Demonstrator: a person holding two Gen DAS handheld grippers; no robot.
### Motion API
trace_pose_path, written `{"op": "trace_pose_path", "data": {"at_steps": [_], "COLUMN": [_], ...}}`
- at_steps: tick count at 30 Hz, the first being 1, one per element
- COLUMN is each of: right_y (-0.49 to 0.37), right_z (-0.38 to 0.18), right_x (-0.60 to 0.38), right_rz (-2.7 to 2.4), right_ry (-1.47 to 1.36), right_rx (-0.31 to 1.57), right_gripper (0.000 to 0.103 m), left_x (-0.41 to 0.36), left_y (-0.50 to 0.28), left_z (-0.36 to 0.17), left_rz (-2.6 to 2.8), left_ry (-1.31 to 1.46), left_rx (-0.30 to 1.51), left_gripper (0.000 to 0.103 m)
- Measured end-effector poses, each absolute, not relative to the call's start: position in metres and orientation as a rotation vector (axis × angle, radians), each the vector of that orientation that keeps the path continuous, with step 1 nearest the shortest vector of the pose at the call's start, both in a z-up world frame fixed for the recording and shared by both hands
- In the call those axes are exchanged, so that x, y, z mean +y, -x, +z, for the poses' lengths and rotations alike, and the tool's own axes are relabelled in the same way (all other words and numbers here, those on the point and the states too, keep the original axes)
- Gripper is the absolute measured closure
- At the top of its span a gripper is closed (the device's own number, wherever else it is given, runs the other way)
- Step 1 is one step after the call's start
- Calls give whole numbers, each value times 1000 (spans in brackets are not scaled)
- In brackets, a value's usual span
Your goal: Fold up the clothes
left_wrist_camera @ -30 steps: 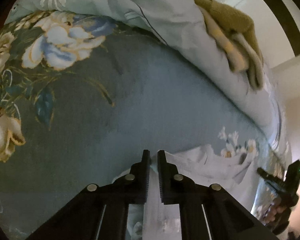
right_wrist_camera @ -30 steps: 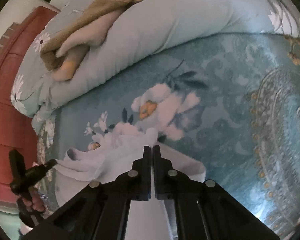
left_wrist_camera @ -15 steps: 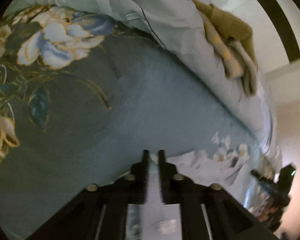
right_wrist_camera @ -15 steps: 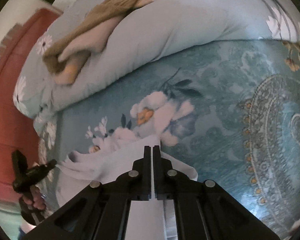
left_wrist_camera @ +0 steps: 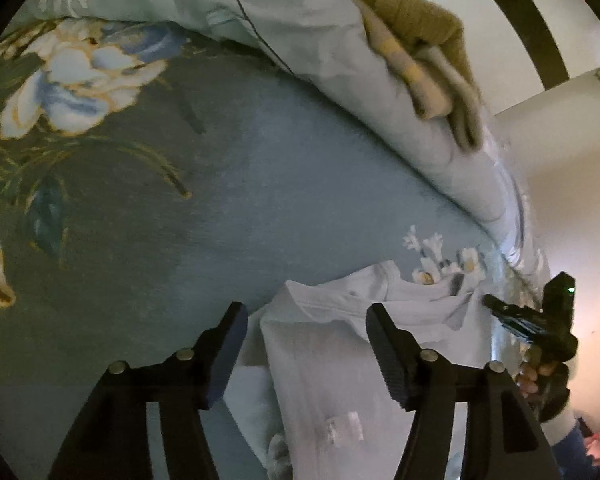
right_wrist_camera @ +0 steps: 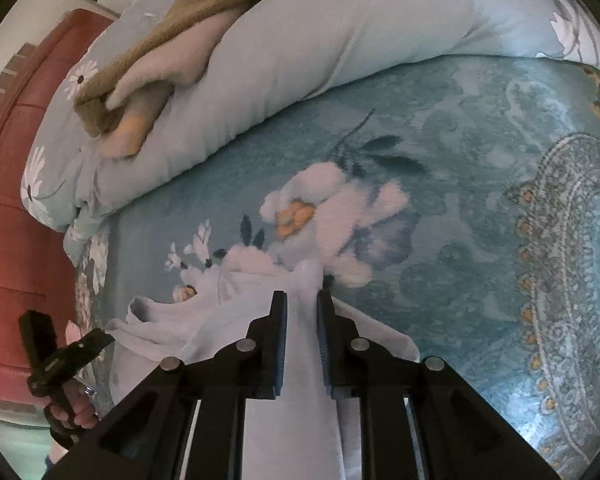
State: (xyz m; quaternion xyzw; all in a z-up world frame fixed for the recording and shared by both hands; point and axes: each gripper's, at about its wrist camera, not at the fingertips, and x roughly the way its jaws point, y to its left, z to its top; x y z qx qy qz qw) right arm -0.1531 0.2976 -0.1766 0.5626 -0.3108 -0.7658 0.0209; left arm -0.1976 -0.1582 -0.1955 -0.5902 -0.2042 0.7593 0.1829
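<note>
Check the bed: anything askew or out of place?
The white shirt is not flat: its far edge near the collar is rumpled and bunched on the blanket. A tan garment lies crumpled on the rolled duvet, unfolded. Both grippers, left and right, are opening over the shirt. Nothing is damaged or spilled.

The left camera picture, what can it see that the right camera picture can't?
Only the left view shows the left tool opening over the white shirt, gripping nothing. Only the right view shows the red headboard and the right tool opening, shirt fabric between its jaws. Both show the shirt, the flowered blanket, the quilt and the brown cloth on it.
</note>
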Motion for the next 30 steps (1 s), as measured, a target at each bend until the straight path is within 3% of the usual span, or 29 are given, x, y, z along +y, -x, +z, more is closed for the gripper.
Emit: {"op": "trace_pose_path", "data": {"at_steps": [7,11,14,16,18,24,30], "right_y": [153,150,151,151,151,147,151], "right_z": [-184,-185,-182,-179,-176,-150,-149], "right_x": [297,301,301,298,294,289,305], "right_rz": [-2356,-2346,-2337,-2341,-2322,-2373,-2439], "right_ry": [-1744,-1733,-1718,-1704,-1677,-1584,-1582], "right_rx": [-1018,-1081,-1087,-1060,-1045,-956,-996], "right_gripper": [88,88,85,87,98,101,101], "left_x": [-127,-108,-104,-105,-109,-126,-124], "left_y": [206,215,216,215,211,209,224], "left_z": [-182,-186,-184,-185,-183,-161,-163], "left_rz": [2228,2234,2227,2212,2225,2250,2286], "left_ry": [1655,1630,1627,1631,1619,1511,1554], "left_rx": [-242,-152,-127,-150,-160,-361,-337], "left_gripper": [33,36,63,91,97,98,98]}}
